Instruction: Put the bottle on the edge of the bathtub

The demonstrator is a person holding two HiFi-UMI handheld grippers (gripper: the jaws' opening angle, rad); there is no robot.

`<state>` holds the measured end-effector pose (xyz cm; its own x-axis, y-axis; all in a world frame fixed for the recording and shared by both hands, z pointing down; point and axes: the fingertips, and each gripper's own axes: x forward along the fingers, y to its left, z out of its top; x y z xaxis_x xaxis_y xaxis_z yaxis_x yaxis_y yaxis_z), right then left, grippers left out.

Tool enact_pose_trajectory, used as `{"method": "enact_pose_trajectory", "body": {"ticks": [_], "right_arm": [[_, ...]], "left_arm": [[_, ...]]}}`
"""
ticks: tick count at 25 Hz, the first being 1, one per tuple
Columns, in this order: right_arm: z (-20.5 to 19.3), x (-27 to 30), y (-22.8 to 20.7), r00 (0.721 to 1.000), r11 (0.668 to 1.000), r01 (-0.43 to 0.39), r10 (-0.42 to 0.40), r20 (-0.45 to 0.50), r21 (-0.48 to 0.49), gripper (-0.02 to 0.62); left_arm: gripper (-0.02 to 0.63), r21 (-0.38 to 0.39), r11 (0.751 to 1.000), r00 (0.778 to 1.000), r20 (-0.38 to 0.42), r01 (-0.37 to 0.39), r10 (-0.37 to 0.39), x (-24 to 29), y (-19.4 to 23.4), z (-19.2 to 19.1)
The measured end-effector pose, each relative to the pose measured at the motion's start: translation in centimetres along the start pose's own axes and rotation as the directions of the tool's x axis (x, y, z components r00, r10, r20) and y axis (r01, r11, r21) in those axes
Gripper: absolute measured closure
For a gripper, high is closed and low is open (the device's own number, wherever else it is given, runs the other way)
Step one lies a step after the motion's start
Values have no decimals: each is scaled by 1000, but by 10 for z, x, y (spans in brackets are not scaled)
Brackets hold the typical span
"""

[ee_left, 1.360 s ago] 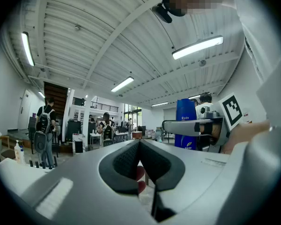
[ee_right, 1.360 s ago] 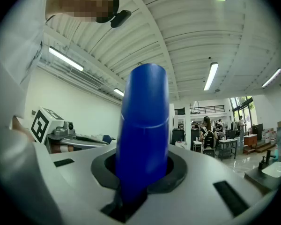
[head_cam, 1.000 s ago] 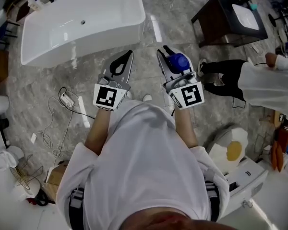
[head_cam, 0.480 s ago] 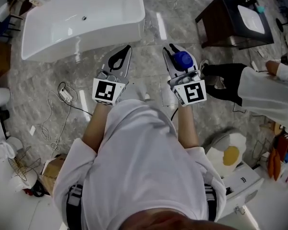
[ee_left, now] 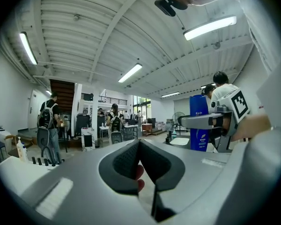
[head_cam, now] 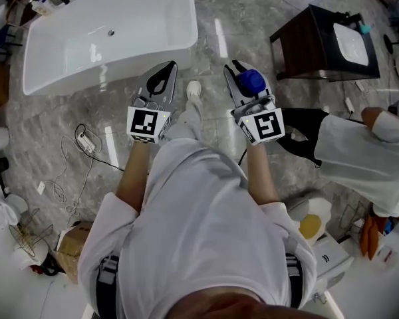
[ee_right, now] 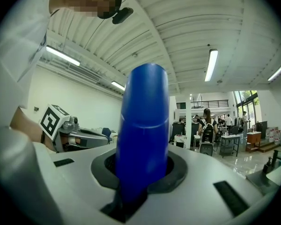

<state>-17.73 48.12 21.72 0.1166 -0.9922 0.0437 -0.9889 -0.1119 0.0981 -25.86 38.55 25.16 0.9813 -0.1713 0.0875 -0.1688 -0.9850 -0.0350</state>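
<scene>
Change: your shoe [head_cam: 193, 88] has swung forward between the tools, and both grippers have travelled with you across the marble floor towards the bathtub [head_cam: 146, 53]; its near corner now lies closer ahead of the left tool than it did a second ago

Left gripper [head_cam: 171, 66]: jaws pressed together at the tips with nothing between them; it points level, just beside the tub's right-hand end but not over it

Right gripper [head_cam: 243, 77]: jaws pinching the blue bottle [head_cam: 251, 82] low on its body; the grip looks unchanged through the step

Bottle position: upright in the right tool, cap end up, well short of the tub and off to its right; your right gripper view shows it filling the gap between the jaws [ee_right: 143, 125]

Meaning for the task: you are in the carry, not yet the placement; the bottle has to cross to your left and rise above the rim before you let go

Surroundings: a dark vanity cabinet [head_cam: 306, 45] stands to the right; another person [head_cam: 366, 151] is beside you on that side; a loose cable [head_cam: 86, 141] lies on the floor to the left, so mind your feet
</scene>
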Motion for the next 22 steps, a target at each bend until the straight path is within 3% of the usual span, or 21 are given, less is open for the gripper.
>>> {"method": "enact_pose_trajectory", "body": {"ticks": [11, 17, 22], "right_arm": [[-6, 175, -125, 995, 996, -94, 93, -31, -8, 514], [-10, 254, -180, 990, 990, -140, 140, -37, -20, 514], [-16, 310, -216, 982, 982, -187, 187, -24, -6, 514]], "left_arm": [[609, -76, 997, 999, 29, -25, 27, 179, 128, 8], [609, -68, 997, 999, 29, -31, 33, 249, 170, 10], [609, -61, 995, 996, 20, -81, 83, 290, 203, 8]]}}
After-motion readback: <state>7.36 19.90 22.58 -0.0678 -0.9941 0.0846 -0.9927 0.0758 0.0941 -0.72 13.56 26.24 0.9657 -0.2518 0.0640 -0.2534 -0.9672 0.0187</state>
